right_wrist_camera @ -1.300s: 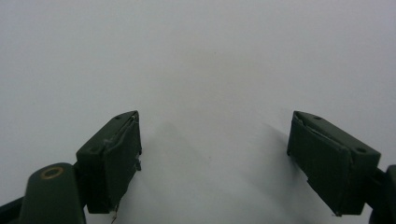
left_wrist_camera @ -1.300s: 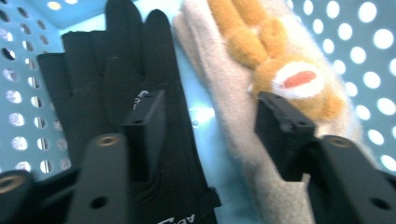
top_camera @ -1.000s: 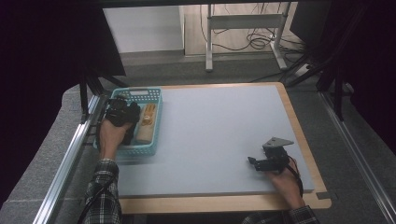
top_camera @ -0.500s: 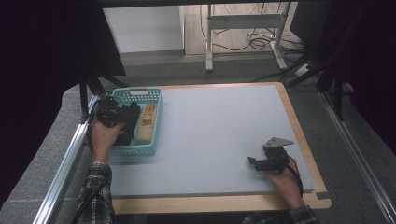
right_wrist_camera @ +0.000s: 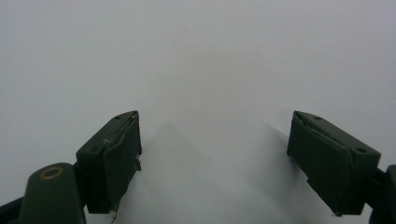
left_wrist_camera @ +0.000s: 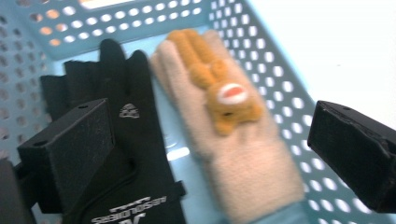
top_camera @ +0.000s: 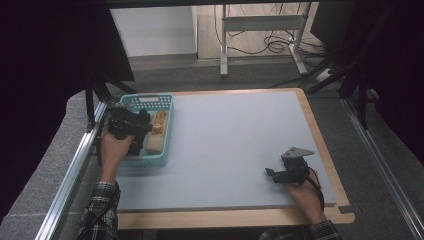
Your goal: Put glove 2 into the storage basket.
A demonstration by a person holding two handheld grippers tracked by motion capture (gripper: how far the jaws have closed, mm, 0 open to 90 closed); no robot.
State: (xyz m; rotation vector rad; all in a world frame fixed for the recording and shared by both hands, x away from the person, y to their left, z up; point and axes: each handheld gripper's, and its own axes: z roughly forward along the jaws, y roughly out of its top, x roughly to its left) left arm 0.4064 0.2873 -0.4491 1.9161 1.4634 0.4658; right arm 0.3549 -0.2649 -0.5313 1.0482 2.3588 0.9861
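- Left gripper [top_camera: 131,126] is hovering over the basket [top_camera: 162,156], its jaws just having been spreading wide, gripping nothing.
- It is drawing back toward the basket's left rim, off the beige glove it covered a second ago.
- Beige glove [left_wrist_camera: 233,140] with an orange toy figure is lying in the basket beside the black glove [left_wrist_camera: 133,154].
- Right gripper [top_camera: 286,175] is resting unmoved on the grey mat [top_camera: 235,140], jaws parted and empty.

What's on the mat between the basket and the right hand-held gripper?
Nothing: in the high view the grey mat is bare between the blue basket and the right hand-held gripper.
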